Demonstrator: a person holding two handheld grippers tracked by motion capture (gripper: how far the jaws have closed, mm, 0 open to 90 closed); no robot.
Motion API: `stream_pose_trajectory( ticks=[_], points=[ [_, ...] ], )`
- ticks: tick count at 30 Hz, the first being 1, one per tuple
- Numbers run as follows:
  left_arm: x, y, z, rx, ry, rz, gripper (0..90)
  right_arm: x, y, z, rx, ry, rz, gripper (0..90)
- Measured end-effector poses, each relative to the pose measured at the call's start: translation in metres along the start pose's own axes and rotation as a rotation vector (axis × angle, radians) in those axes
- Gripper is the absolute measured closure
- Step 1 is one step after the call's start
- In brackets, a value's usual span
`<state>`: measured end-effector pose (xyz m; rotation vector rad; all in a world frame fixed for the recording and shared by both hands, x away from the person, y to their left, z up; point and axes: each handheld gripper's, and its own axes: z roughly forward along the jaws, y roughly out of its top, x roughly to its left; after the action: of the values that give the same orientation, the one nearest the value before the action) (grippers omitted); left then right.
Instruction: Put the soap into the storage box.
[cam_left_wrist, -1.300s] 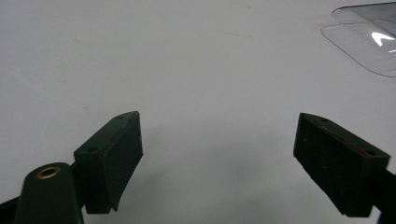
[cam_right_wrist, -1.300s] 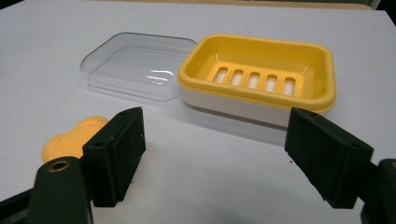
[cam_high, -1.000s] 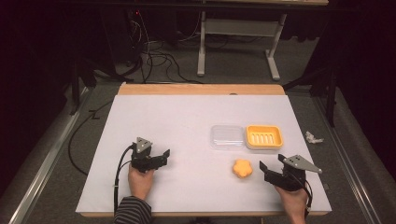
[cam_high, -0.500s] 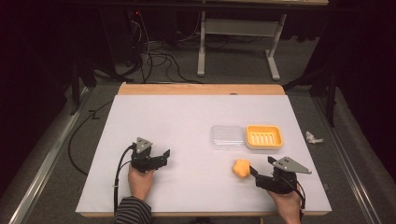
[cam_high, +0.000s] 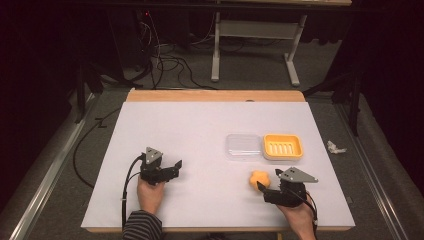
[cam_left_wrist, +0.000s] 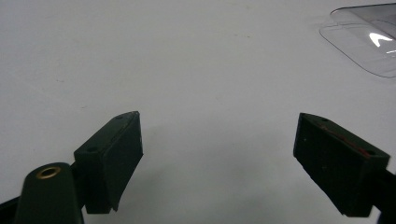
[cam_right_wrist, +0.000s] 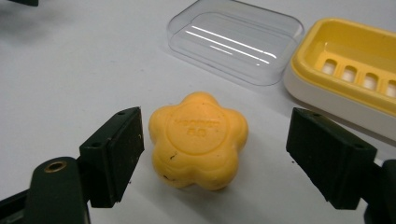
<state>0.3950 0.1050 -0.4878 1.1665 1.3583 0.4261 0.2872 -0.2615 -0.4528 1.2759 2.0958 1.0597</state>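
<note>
The soap (cam_right_wrist: 198, 140) lies on the counter (cam_high: 200, 130) between the right gripper's (cam_right_wrist: 212, 158) released jaws, ungrasped; dish (cam_right_wrist: 348, 70) empty, lid (cam_right_wrist: 236, 39) off. The left gripper (cam_left_wrist: 217, 158) idles, released.

Our count of the things on the white table (cam_high: 210, 130)

We count one flower-shaped orange soap (cam_right_wrist: 198, 140), one clear lid (cam_right_wrist: 236, 39) just beyond the soap, one yellow soap dish (cam_right_wrist: 355, 70) beside that lid, and one crumpled scrap (cam_high: 335, 147) off the table.
</note>
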Motion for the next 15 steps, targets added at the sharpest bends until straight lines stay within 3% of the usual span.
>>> stream_pose_trajectory(
  ticks=[15],
  points=[
    [0.000, 0.000, -0.001, 0.002, -0.005, 0.004, 16.3, 0.010, 0.003, 0.023, 0.085, 0.004, -0.052, 17.8]
  ],
)
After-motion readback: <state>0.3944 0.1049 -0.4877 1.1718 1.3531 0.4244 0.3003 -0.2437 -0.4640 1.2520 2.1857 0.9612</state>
